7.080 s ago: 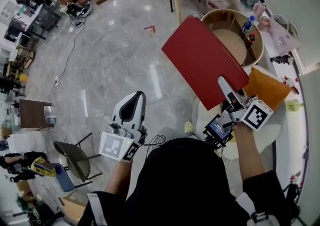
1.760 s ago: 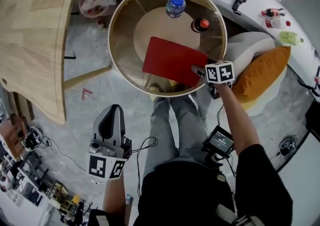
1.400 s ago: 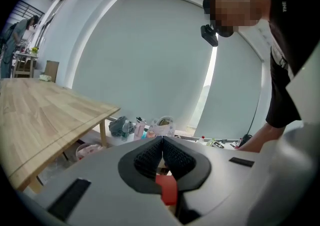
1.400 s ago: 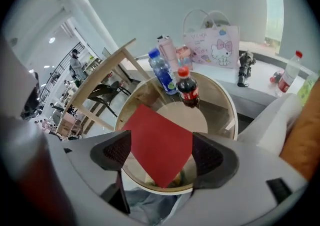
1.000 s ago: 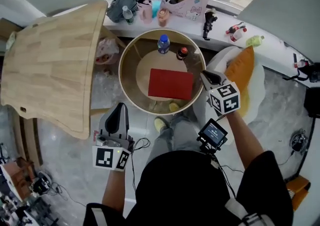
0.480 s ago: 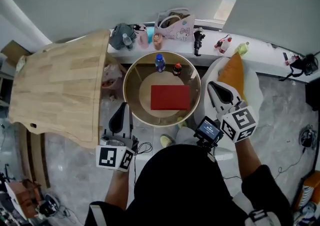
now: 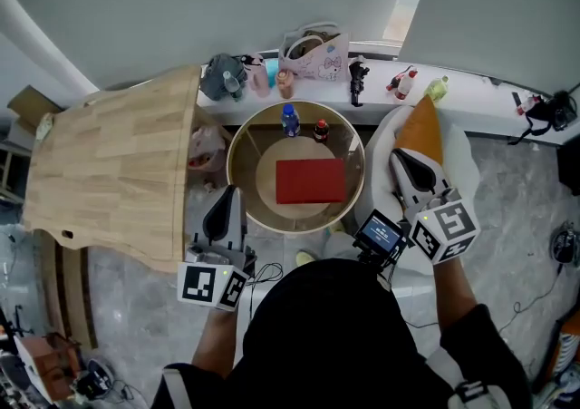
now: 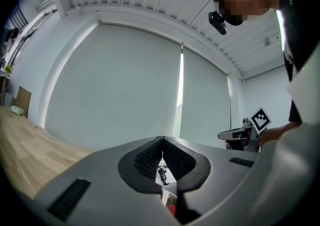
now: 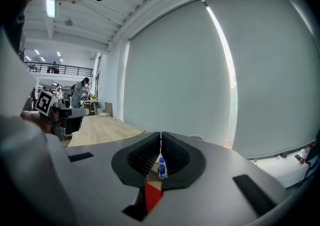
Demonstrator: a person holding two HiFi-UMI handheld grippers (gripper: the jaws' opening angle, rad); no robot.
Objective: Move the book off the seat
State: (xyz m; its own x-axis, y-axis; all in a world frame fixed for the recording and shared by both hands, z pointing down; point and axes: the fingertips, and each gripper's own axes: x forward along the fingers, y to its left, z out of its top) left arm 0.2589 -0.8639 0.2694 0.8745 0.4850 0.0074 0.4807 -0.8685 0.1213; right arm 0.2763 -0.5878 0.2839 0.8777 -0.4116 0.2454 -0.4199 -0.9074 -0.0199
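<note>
On the round table (image 7: 231, 171) the book (image 7: 310, 180) lies flat near the middle, clear of the rim and well apart from the seat (image 7: 456, 151) to the table's right, so the move looks done. It rests on what seems a glass top, though the head view is too steep to be sure it is not on a lower shelf.

Both grippers are clenched on nothing. The left gripper (image 7: 231, 194) hangs off the table's near left edge with its jaws pressed together. The right gripper (image 7: 405, 160) hangs to the table's right, over the seat beside the cushion (image 7: 419, 131), jaws likewise closed.

The main hazard is any further touch. Two bottles (image 7: 289, 119) stand at the table's far side, just behind the book. A nudge on the book's near edge could slide it across a slick top into them and tip one. A careless swing of the right gripper could also drag the cushion off its perch.
</note>
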